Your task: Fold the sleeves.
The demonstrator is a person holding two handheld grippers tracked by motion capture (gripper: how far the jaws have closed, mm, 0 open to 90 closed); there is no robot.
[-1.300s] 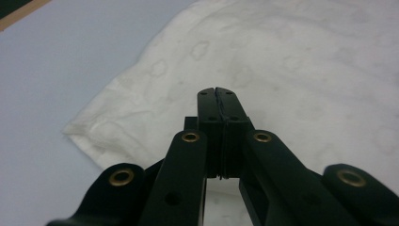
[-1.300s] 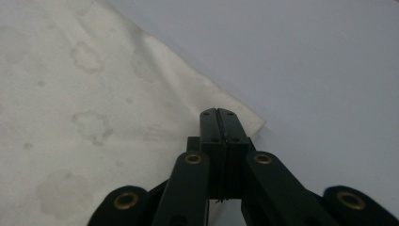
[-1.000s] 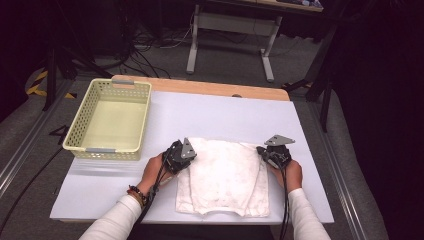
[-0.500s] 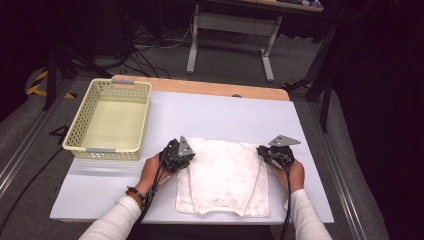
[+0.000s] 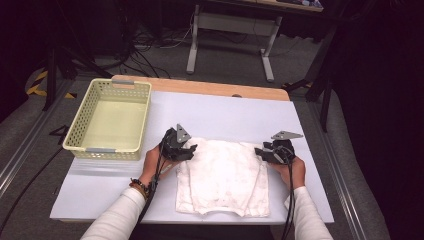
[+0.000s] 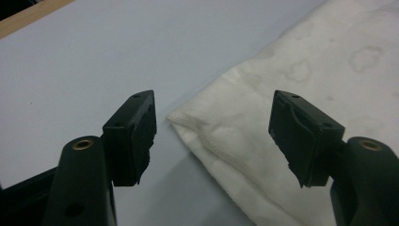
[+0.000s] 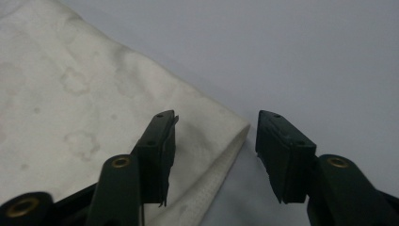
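White cloth [image 5: 223, 176] with faint flower stains, pale yellow basket [image 5: 82, 131], light blue-grey table cover [image 5: 225, 114]

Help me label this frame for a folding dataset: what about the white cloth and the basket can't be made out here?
- Folded white cloth: the layer count, hidden under its top layer in the high view.
- Cloth's faint pattern: too pale and blurred in the left gripper view to identify.
- Yellow basket: near inner wall, hidden by its own rim.
- Cloth's body in the right gripper view: cut off by the edge.

light: table bright, surroundings dark | focus: slightly soft | shadows: faint
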